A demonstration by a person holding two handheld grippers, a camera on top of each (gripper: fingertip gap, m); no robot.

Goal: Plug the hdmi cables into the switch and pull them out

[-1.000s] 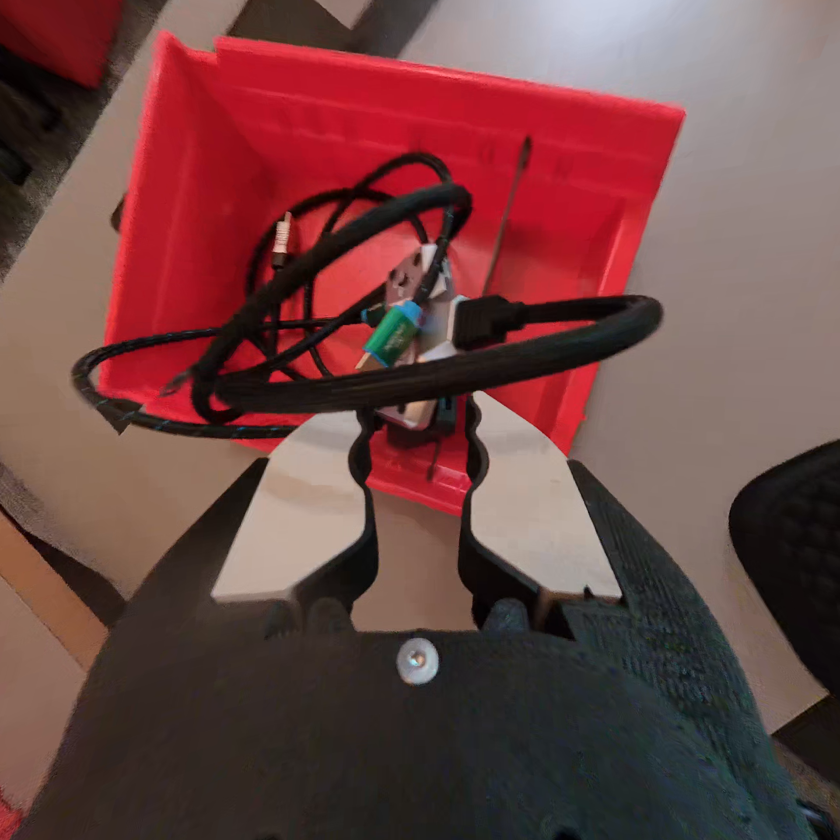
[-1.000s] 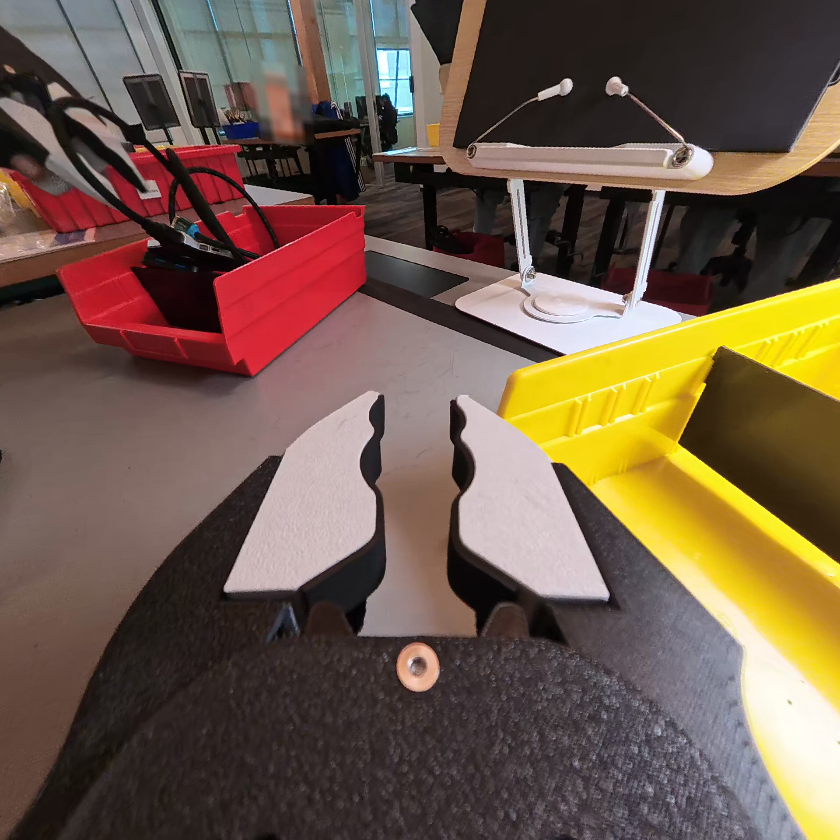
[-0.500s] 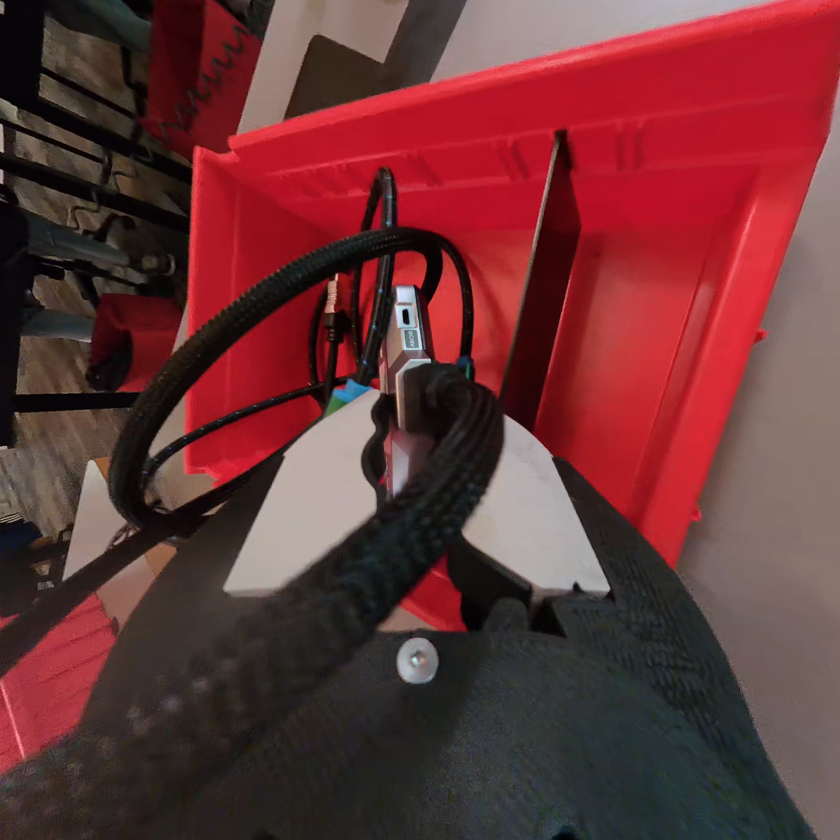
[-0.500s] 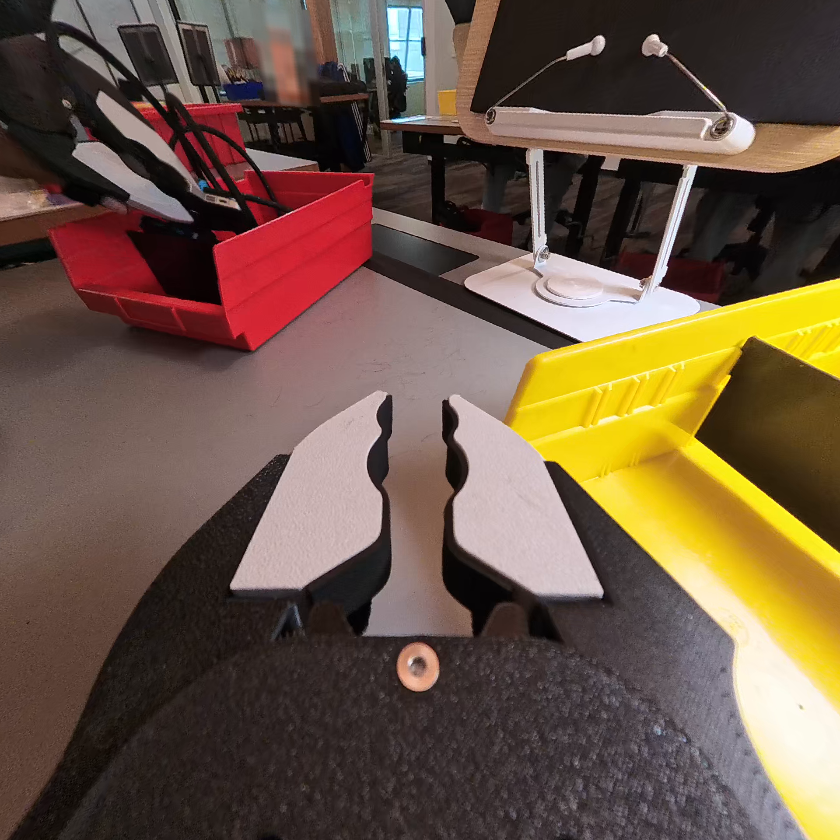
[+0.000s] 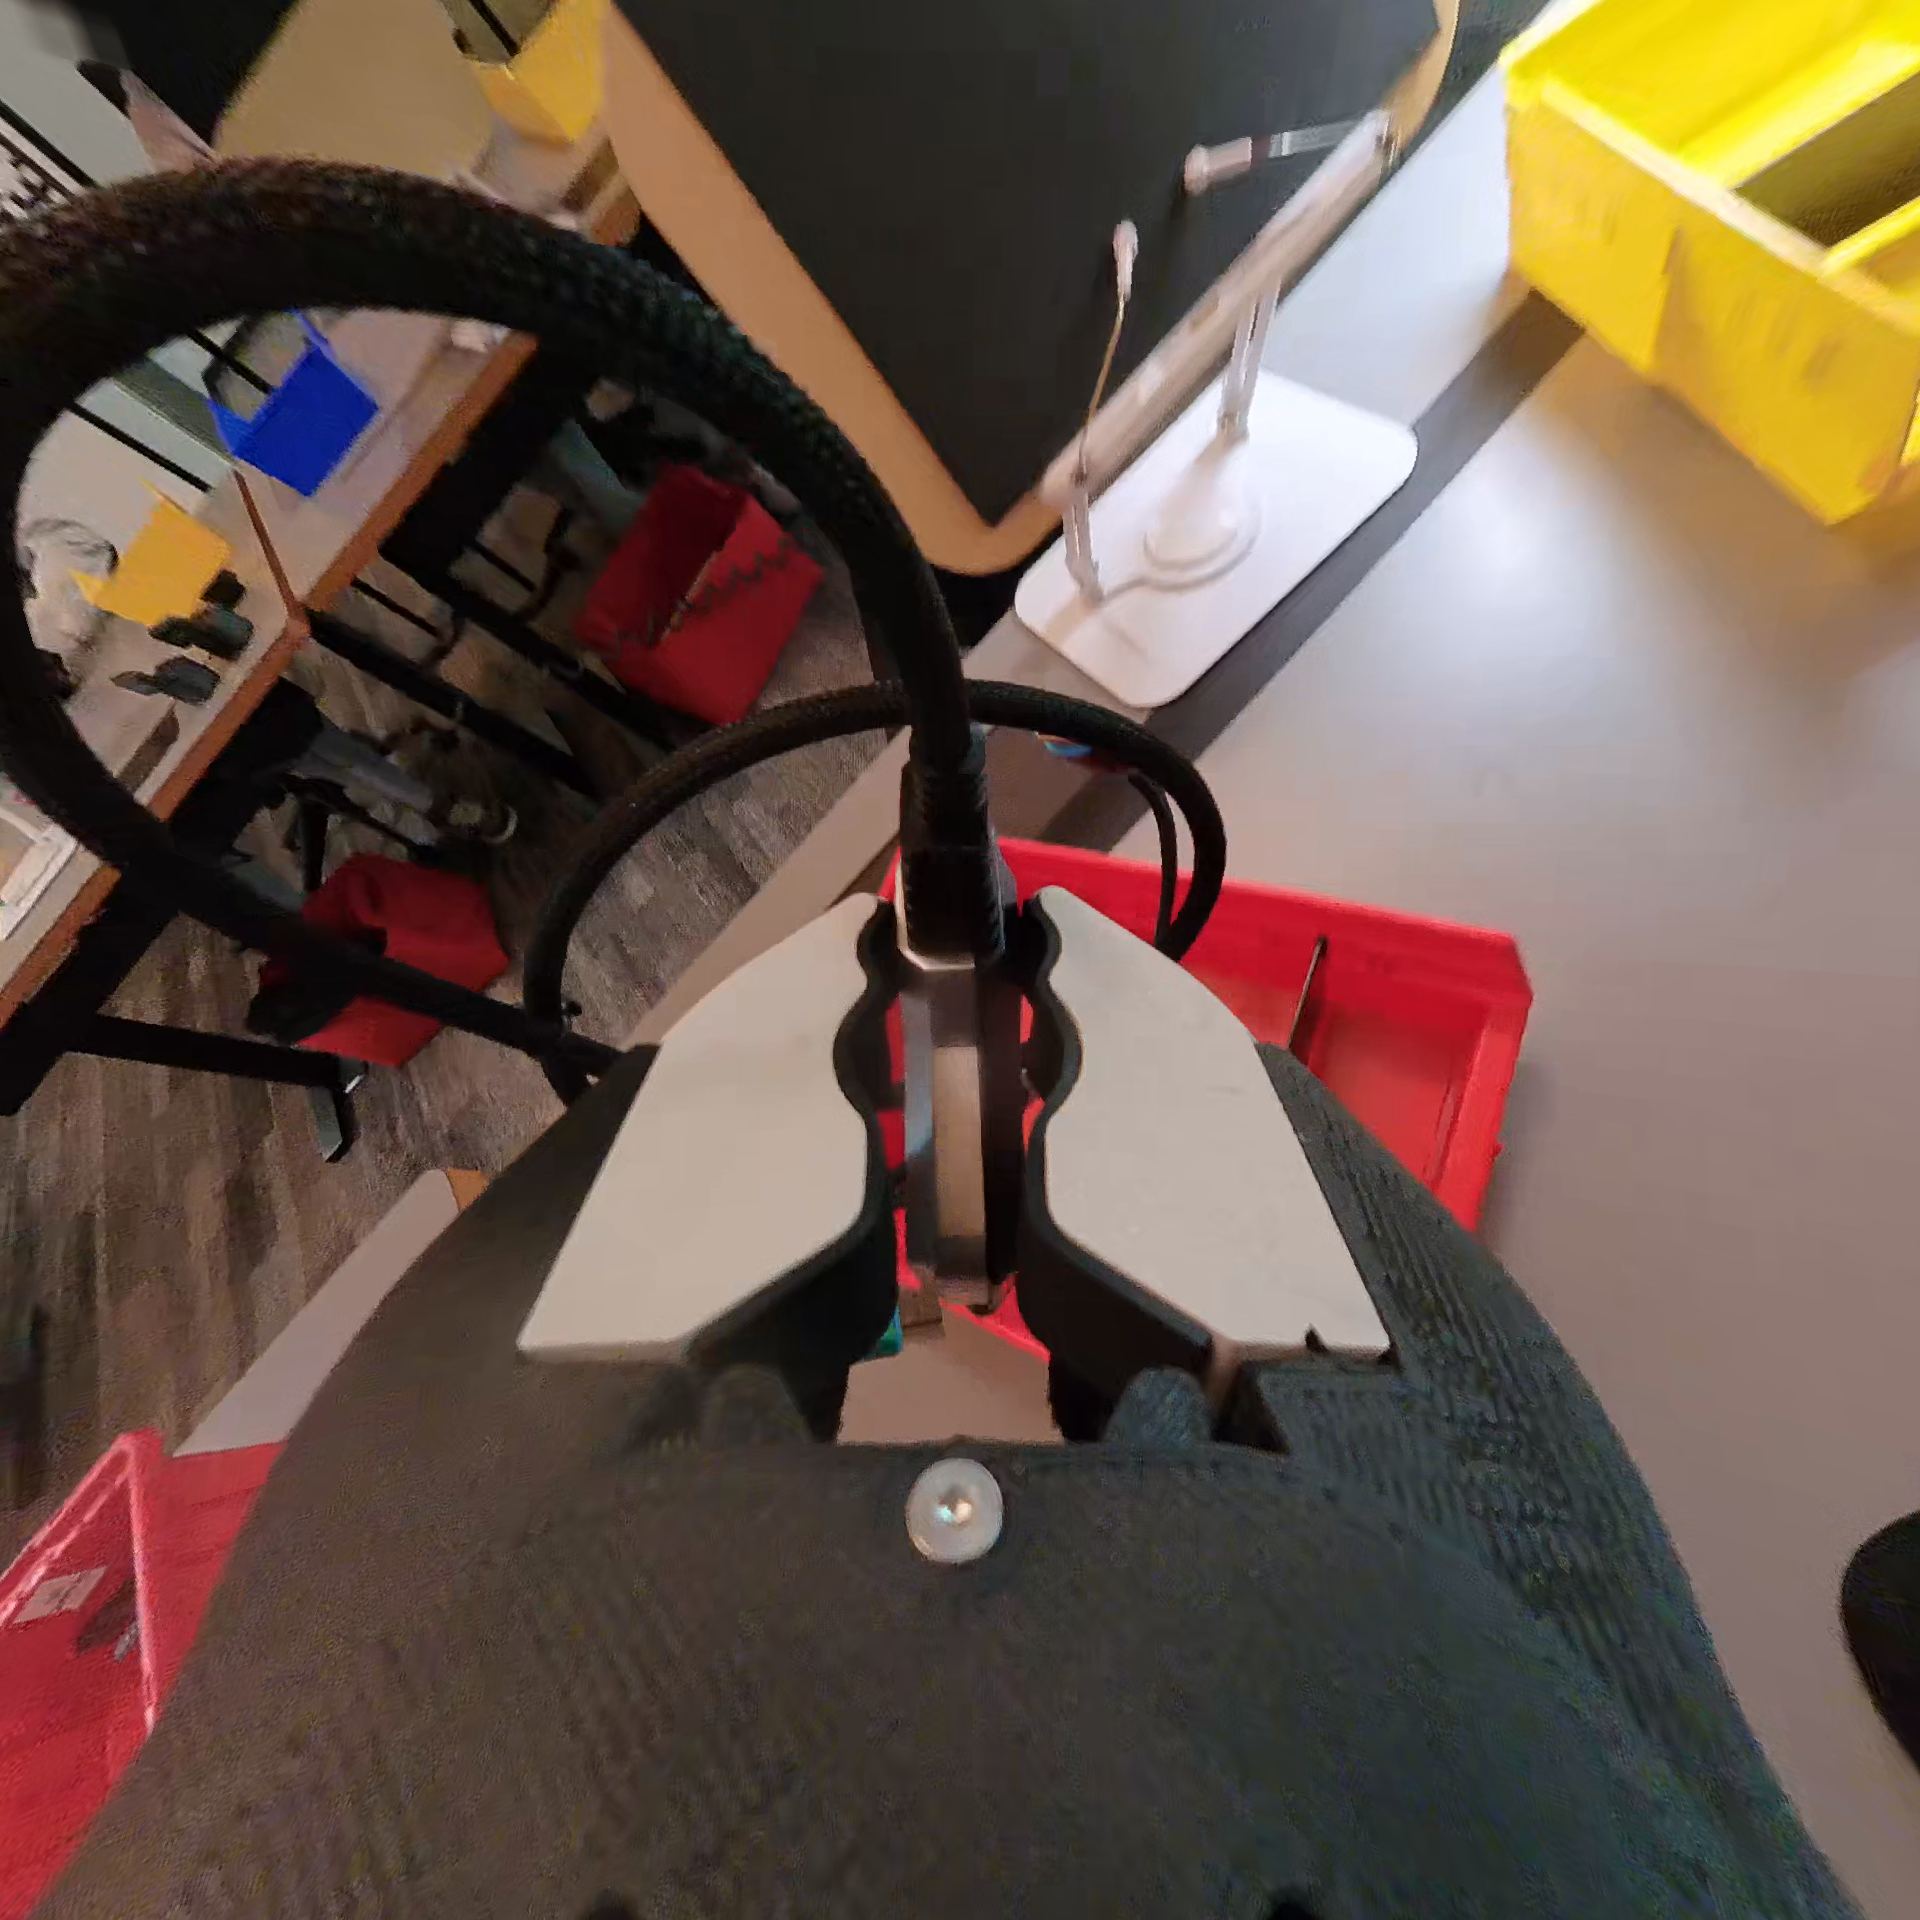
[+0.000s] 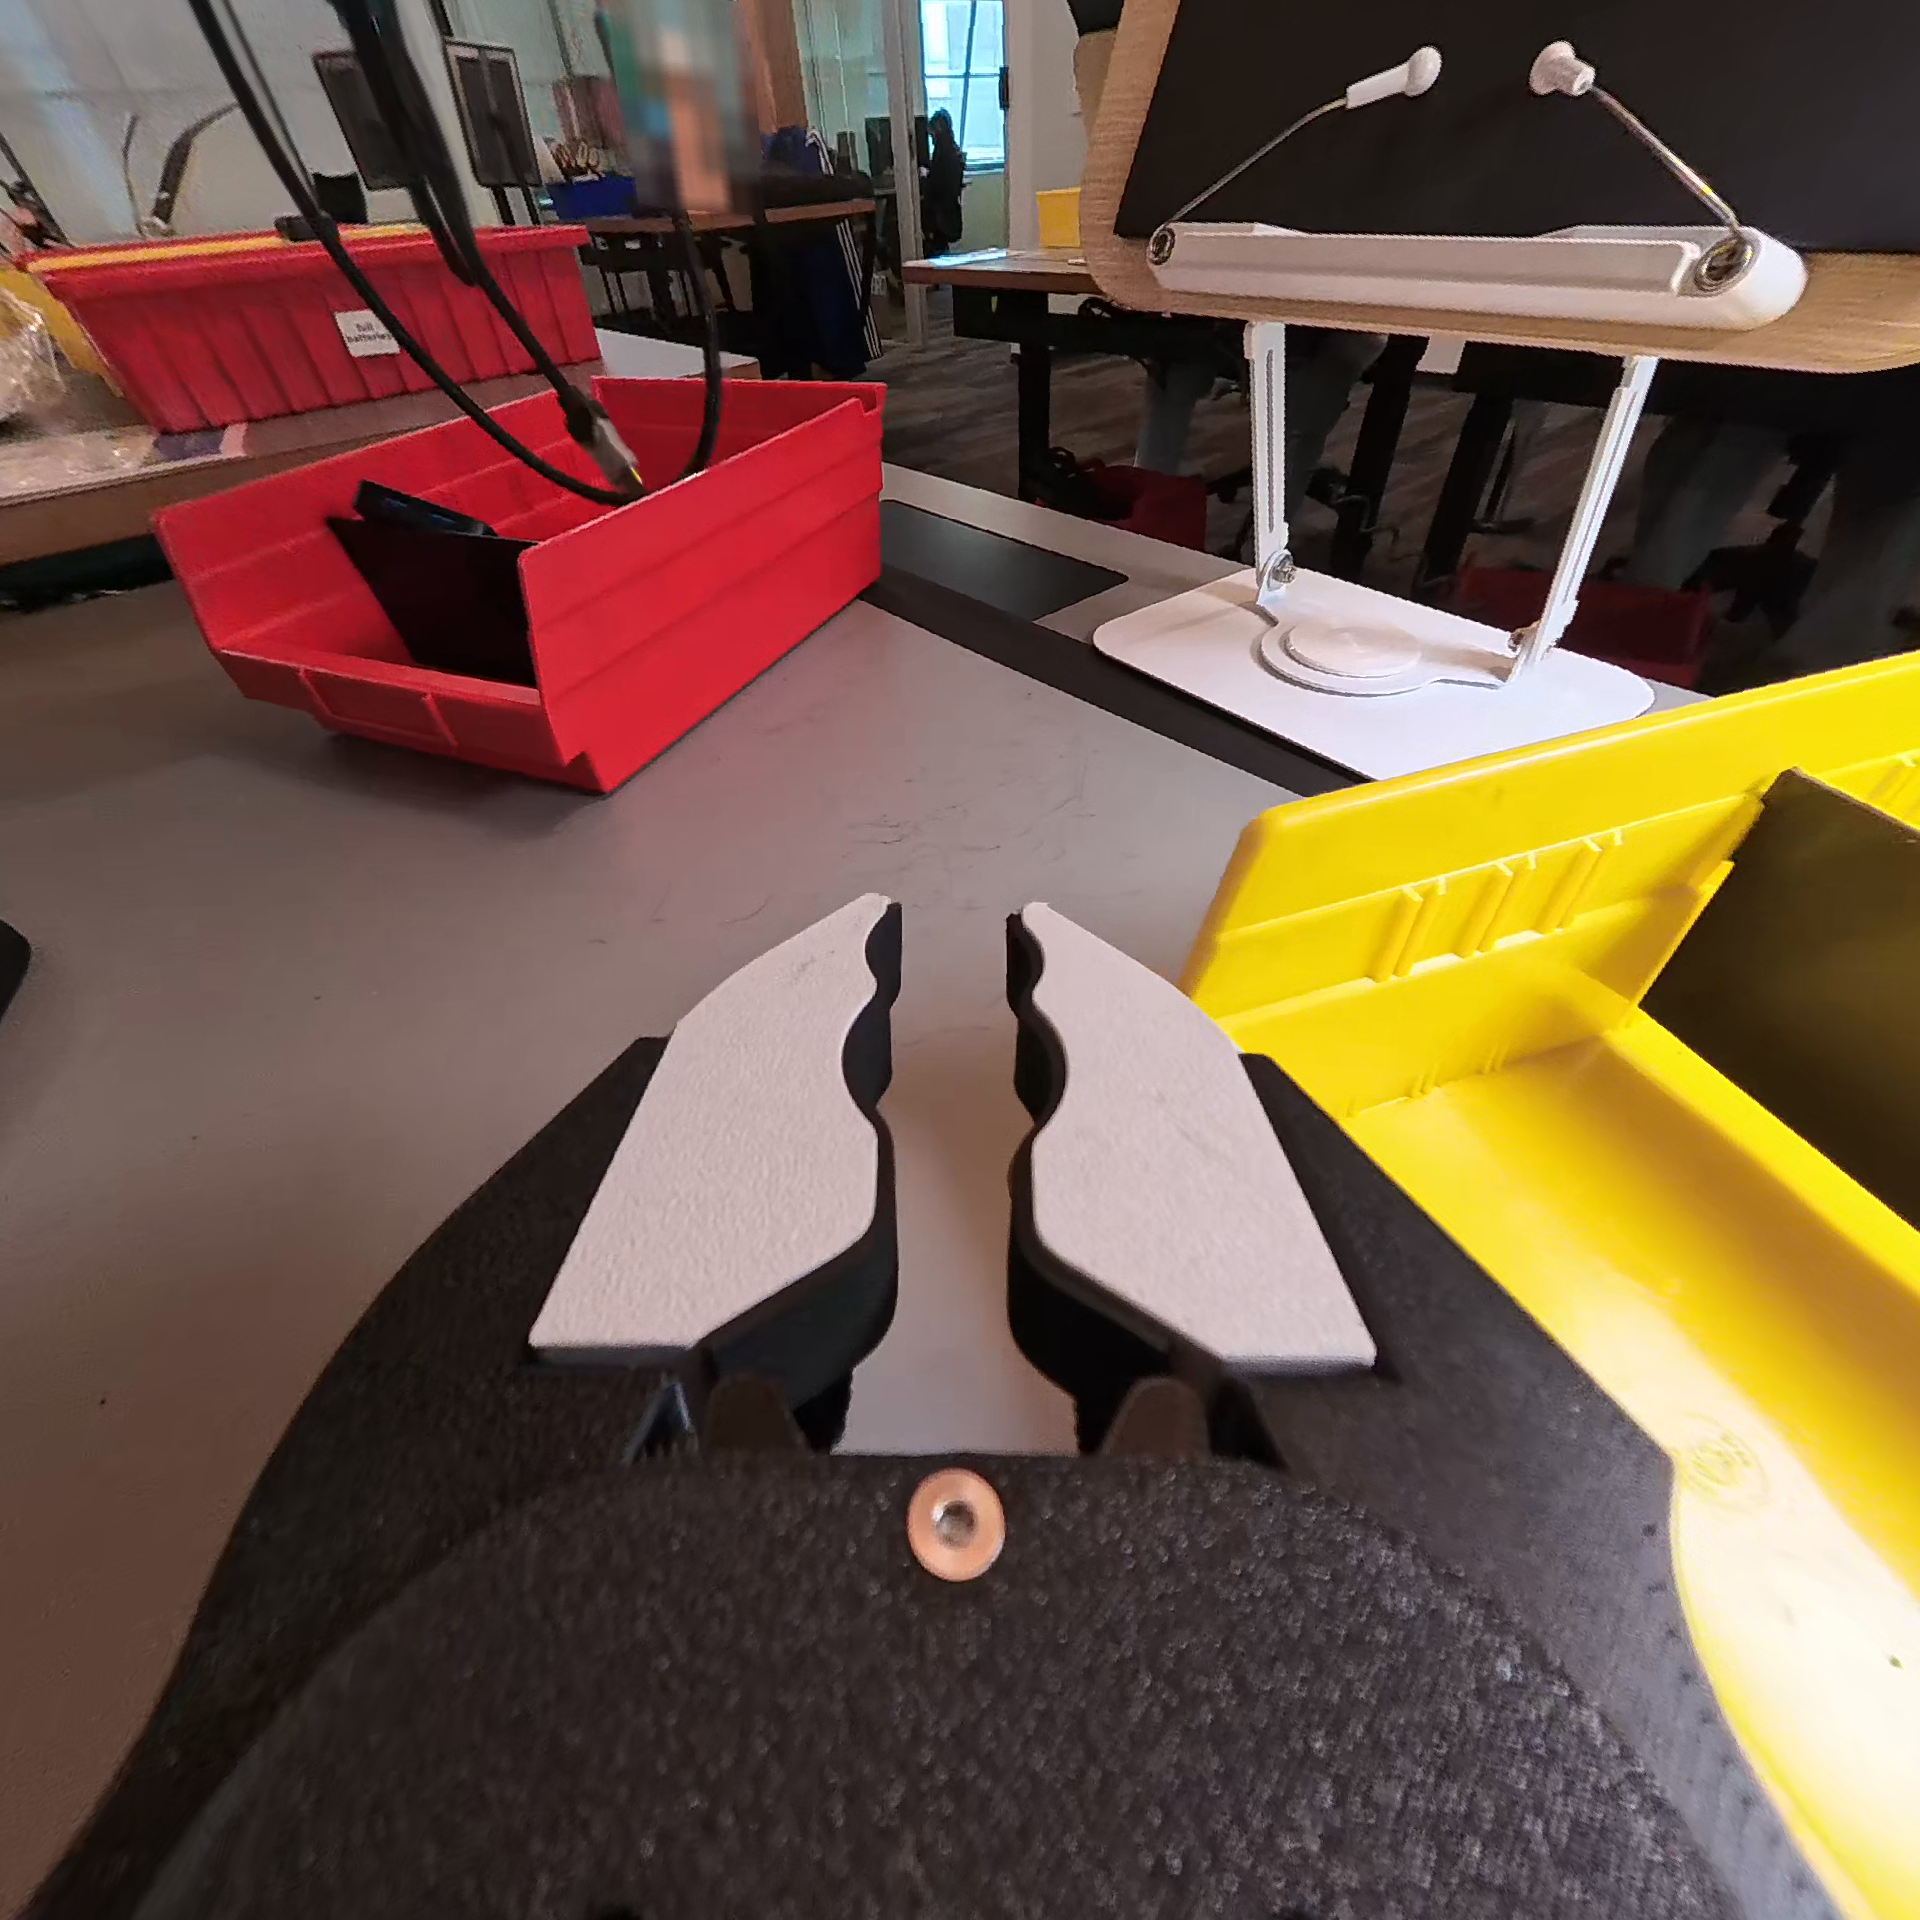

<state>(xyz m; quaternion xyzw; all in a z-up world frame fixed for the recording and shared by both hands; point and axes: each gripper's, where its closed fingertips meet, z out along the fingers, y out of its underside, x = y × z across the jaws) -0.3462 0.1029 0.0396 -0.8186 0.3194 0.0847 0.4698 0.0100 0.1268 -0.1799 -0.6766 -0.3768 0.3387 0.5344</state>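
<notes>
My left gripper (image 5: pixel 954 914) is shut on the grey metal switch (image 5: pixel 956 1122) and holds it in the air above the red bin (image 5: pixel 1392 1039). A black HDMI plug (image 5: pixel 945 862) sits in the switch's far end. Its thick braided cable (image 5: pixel 665 312) loops up and to the left. Thinner black cables (image 5: pixel 1184 831) hang behind it. In the right wrist view these cables (image 6: pixel 468 343) dangle over the red bin (image 6: pixel 707 623), one with a loose connector end (image 6: pixel 608 447). My right gripper (image 6: pixel 954 925) is slightly open and empty, low over the grey table (image 6: pixel 416 935).
A yellow bin (image 6: pixel 1455 904) with a black divider stands just right of my right gripper. A white stand (image 6: pixel 1371 665) carrying a dark board is at the table's back. The red bin holds a black divider (image 6: pixel 447 592). A long red crate (image 6: pixel 312 322) sits on another table behind. Some 45 cm of space lies between my two pairs of fingers.
My left gripper has lifted the switch and its cables up out of the red bin and swung to face across the table. The right gripper has barely moved.
</notes>
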